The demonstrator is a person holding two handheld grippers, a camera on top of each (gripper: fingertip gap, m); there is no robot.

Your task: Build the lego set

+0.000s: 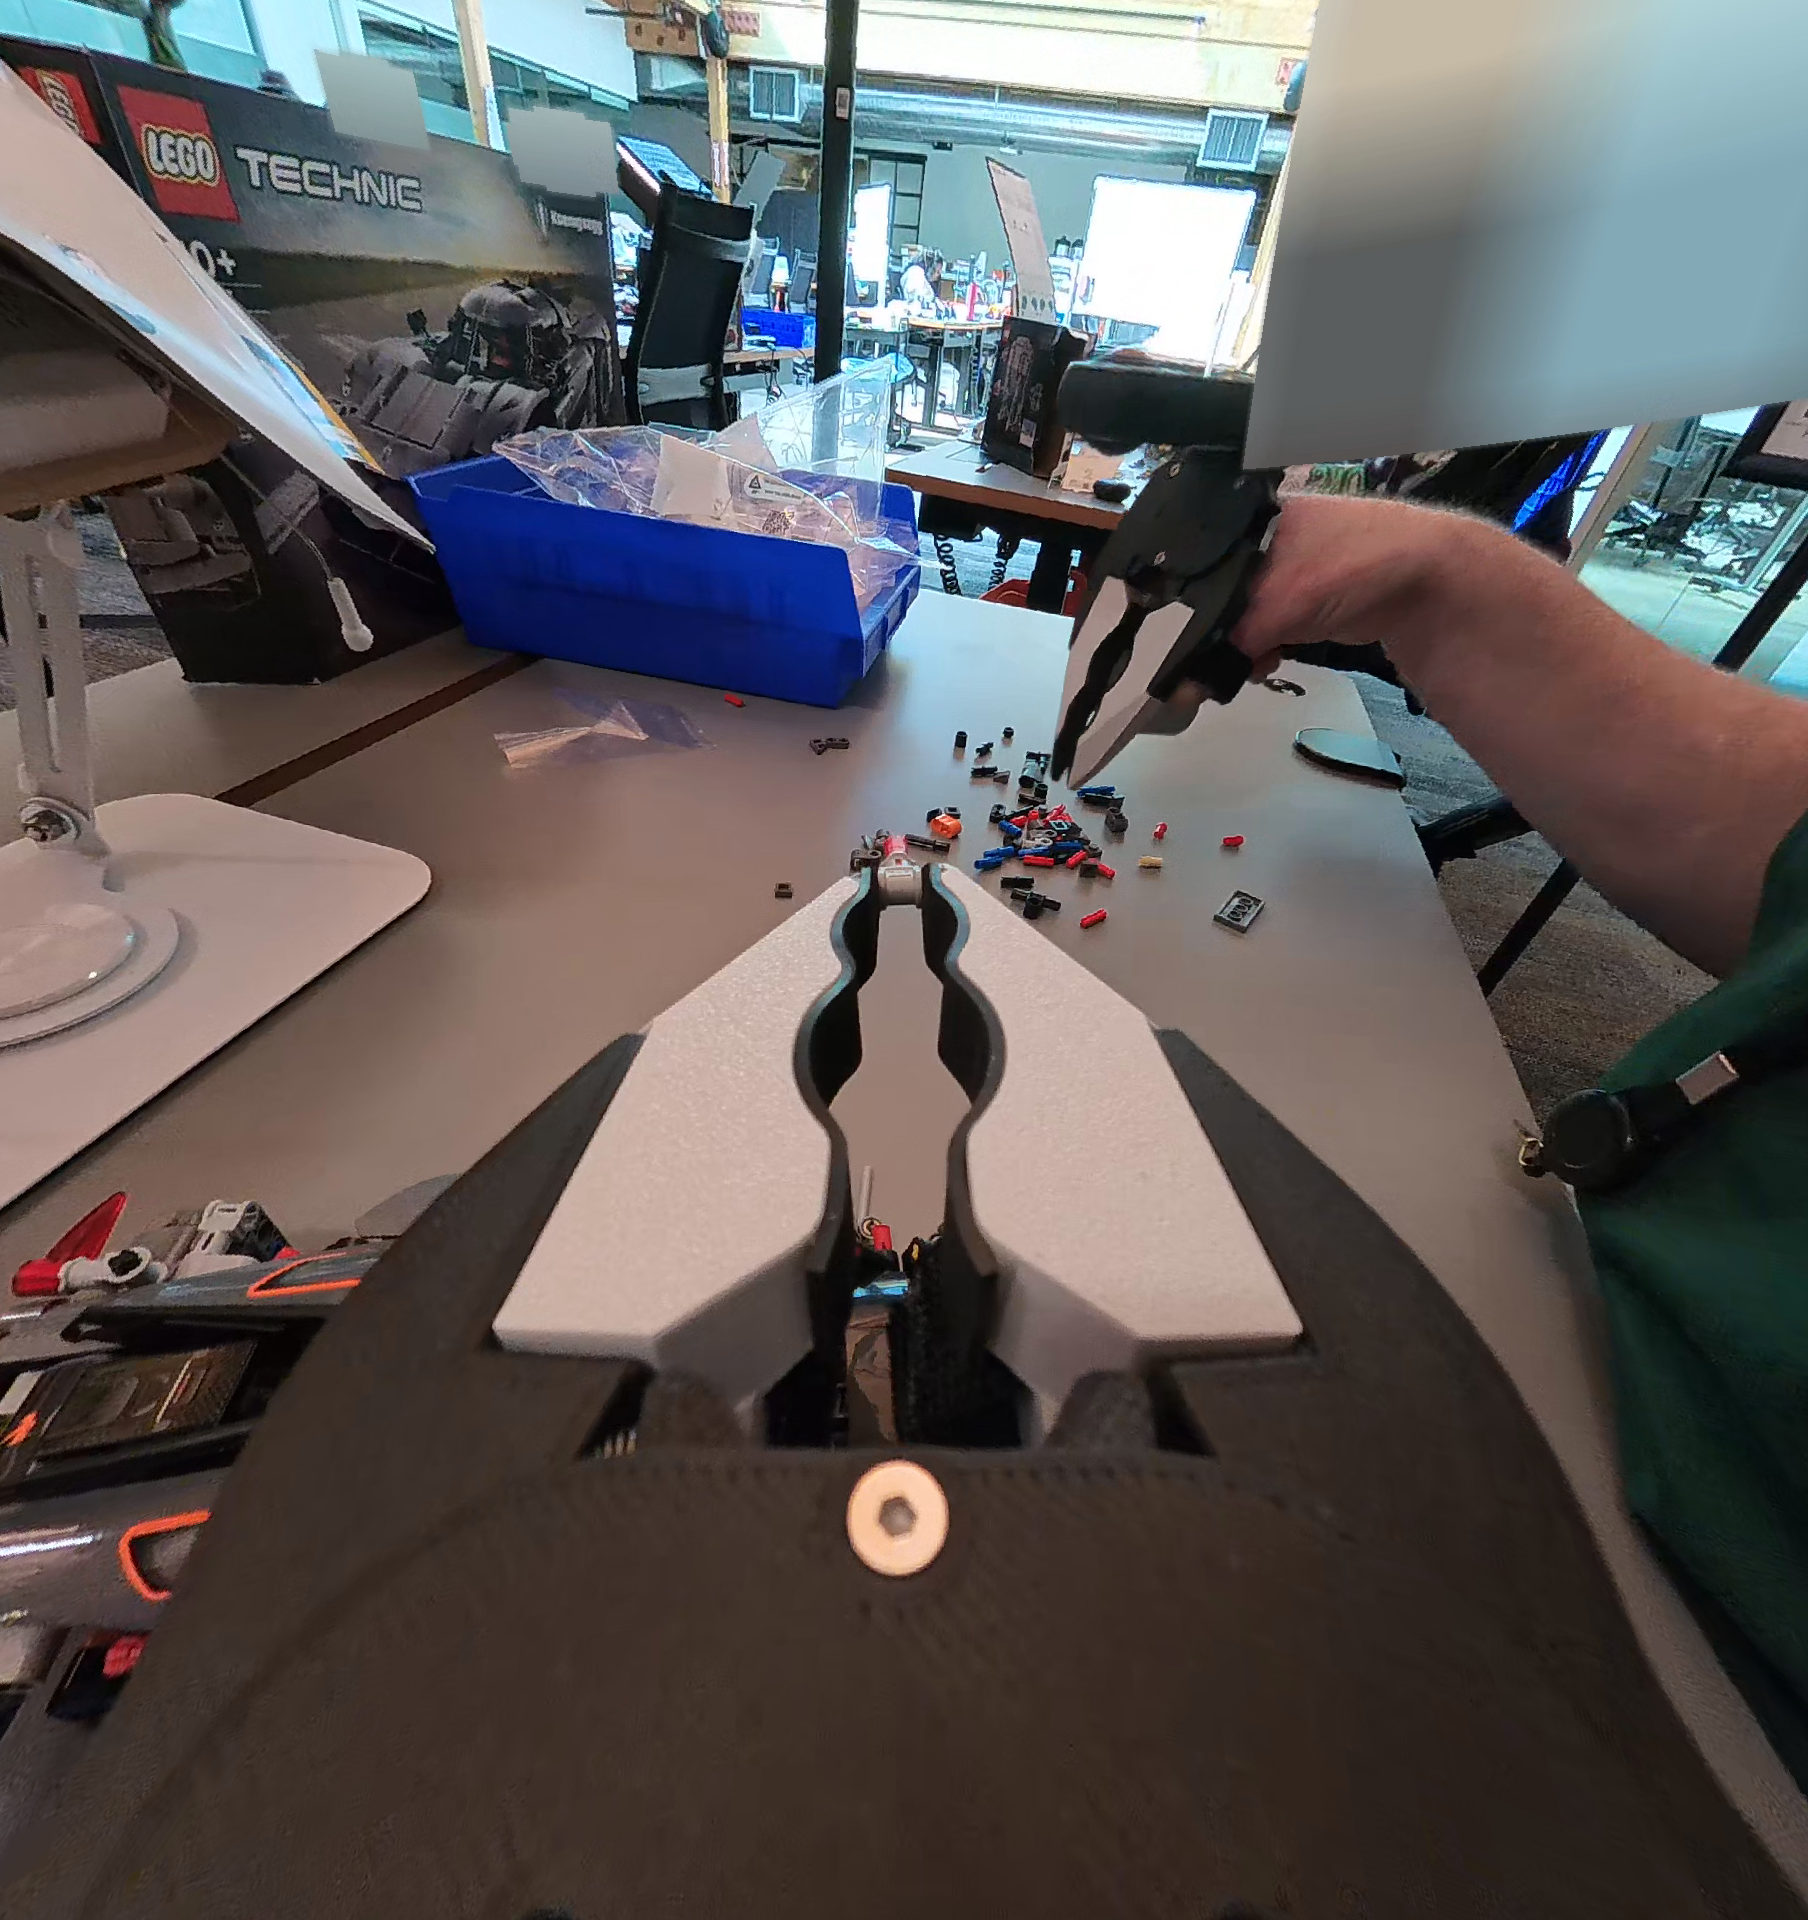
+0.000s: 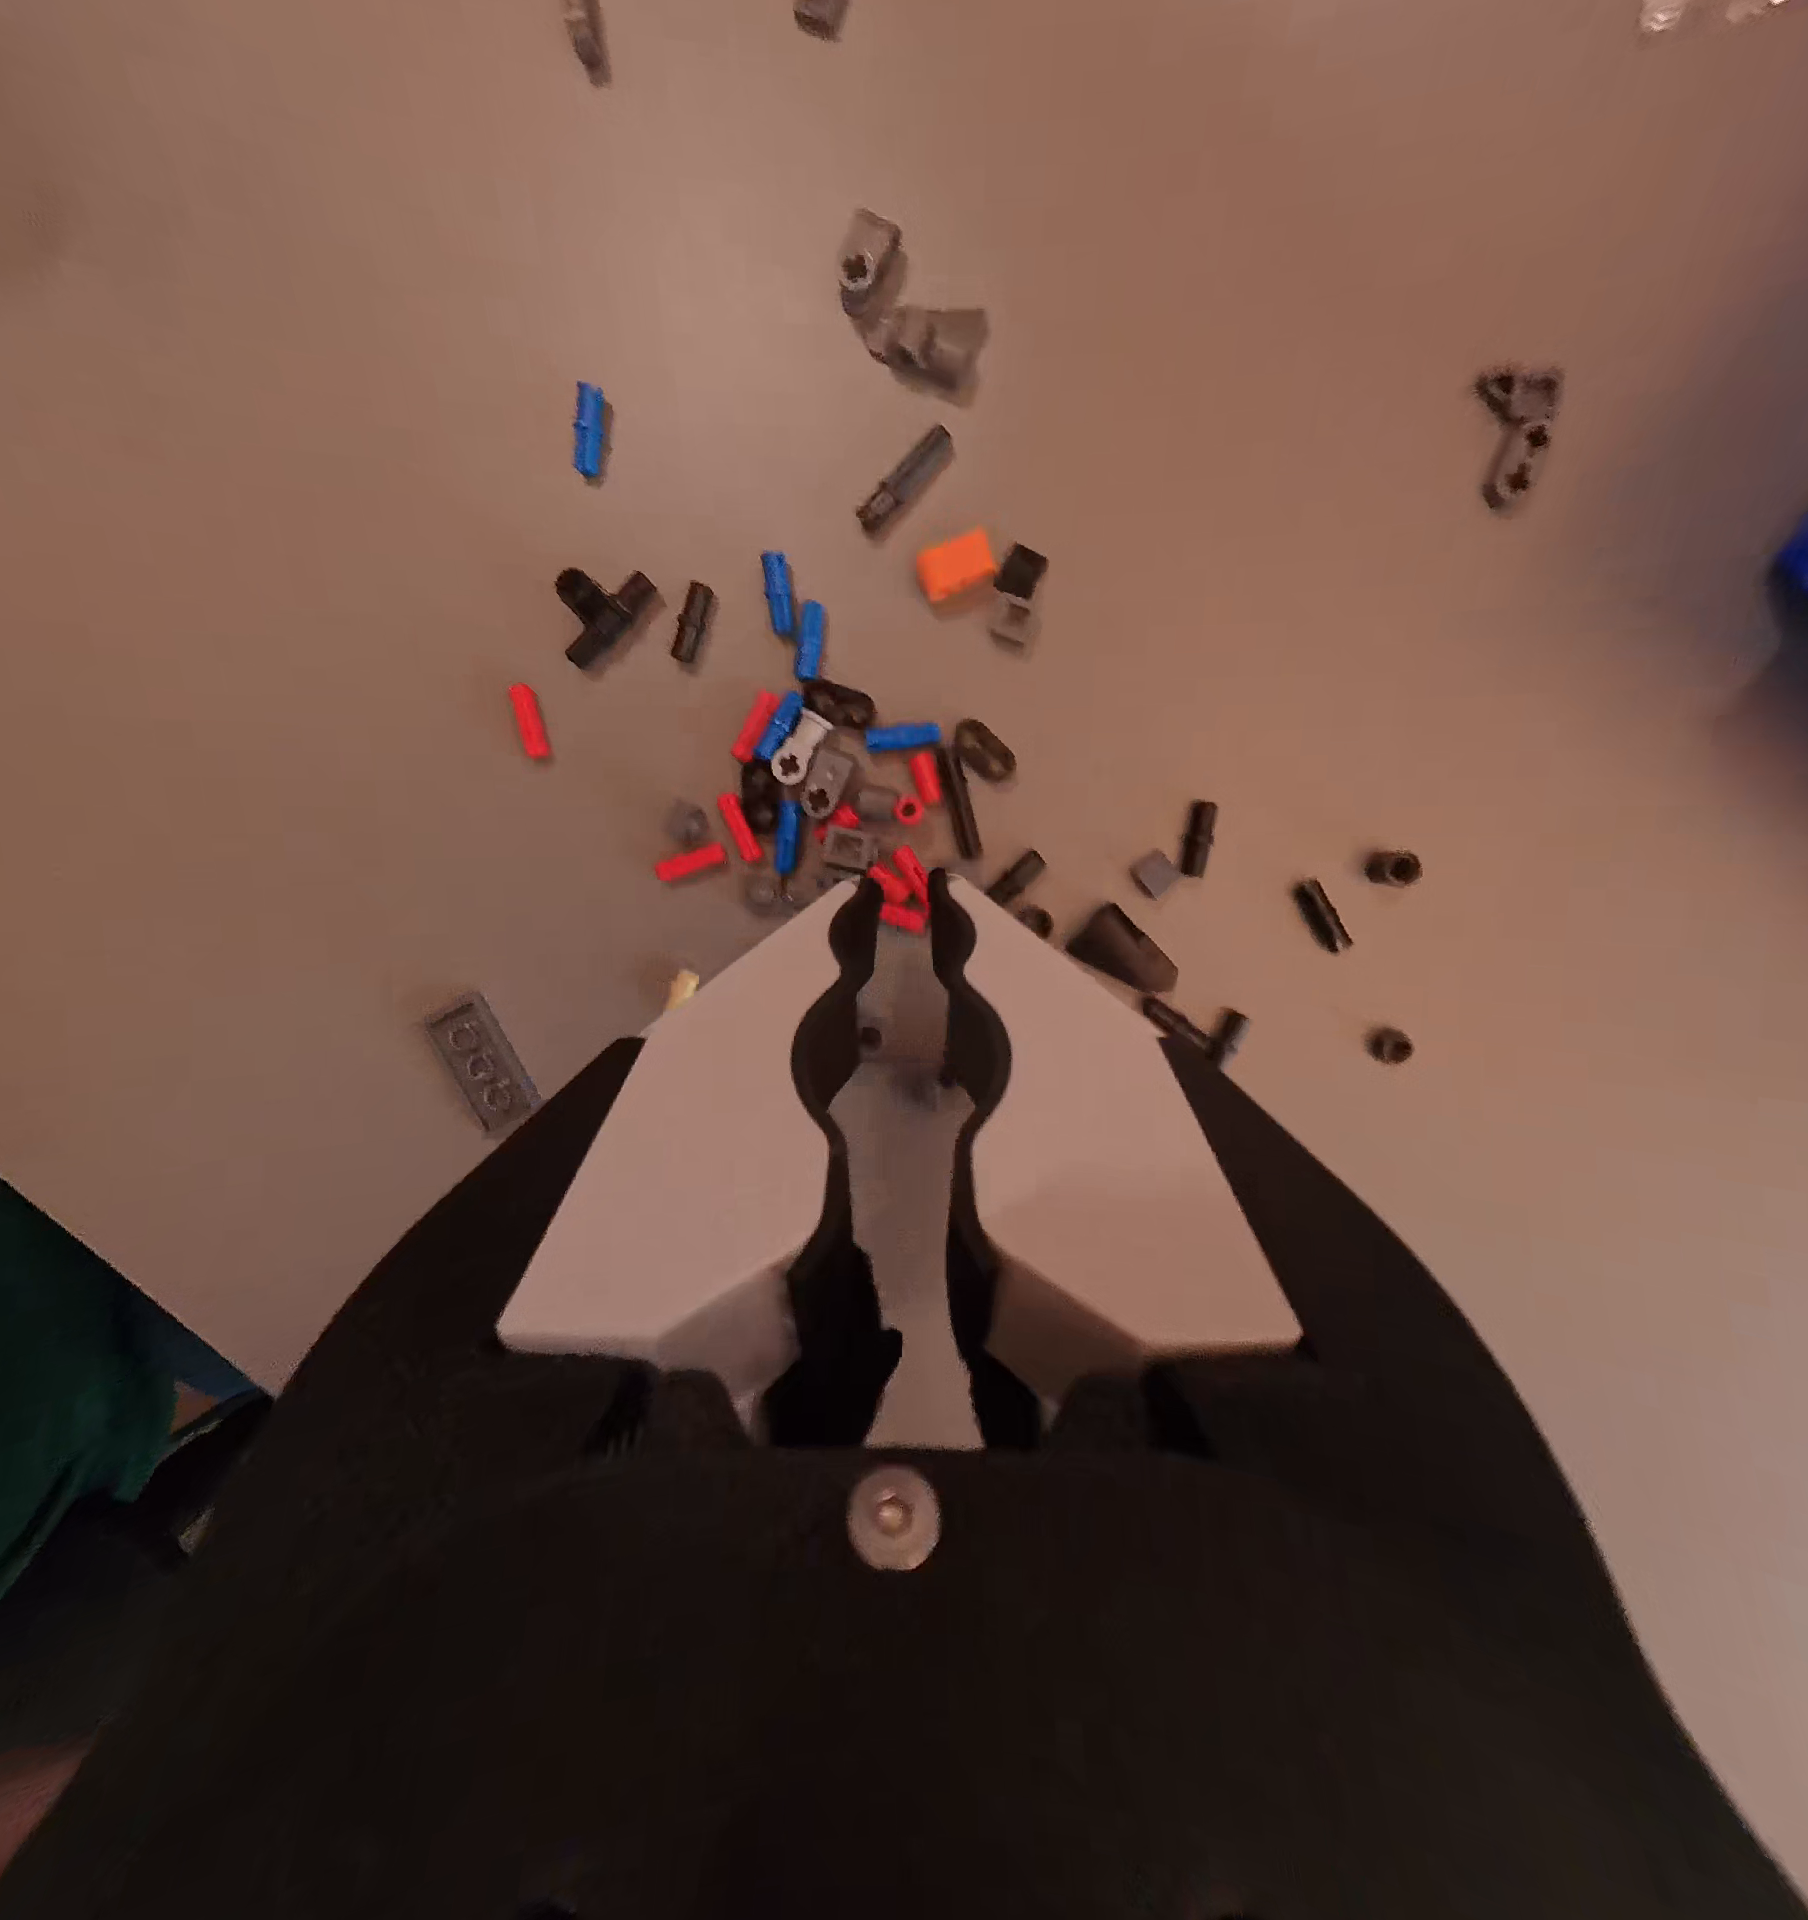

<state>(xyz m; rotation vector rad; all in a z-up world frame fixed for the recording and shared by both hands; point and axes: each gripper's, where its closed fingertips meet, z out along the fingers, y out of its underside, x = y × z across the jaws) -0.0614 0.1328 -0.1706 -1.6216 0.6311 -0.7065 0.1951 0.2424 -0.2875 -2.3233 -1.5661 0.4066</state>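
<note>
Left gripper (image 1: 898,883) pinching pale grey connector (image 1: 896,881), right gripper (image 2: 900,888) seemingly parted over plastic pins (image 2: 827,790)

In the left wrist view, bare desk (image 1: 619,831) lies open from 10 to 12 o'clock of the left tongs (image 1: 901,881), up to the blue bin (image 1: 661,603) at 11. The white lamp base (image 1: 152,914) blocks 9 o'clock, the built model (image 1: 121,1382) crowds 7. At 1 o'clock the scattered small parts (image 1: 1045,831) and the right tongs (image 1: 1071,771) bar the way. Beyond the parts, at 2 o'clock, the desk is open to its edge
</note>
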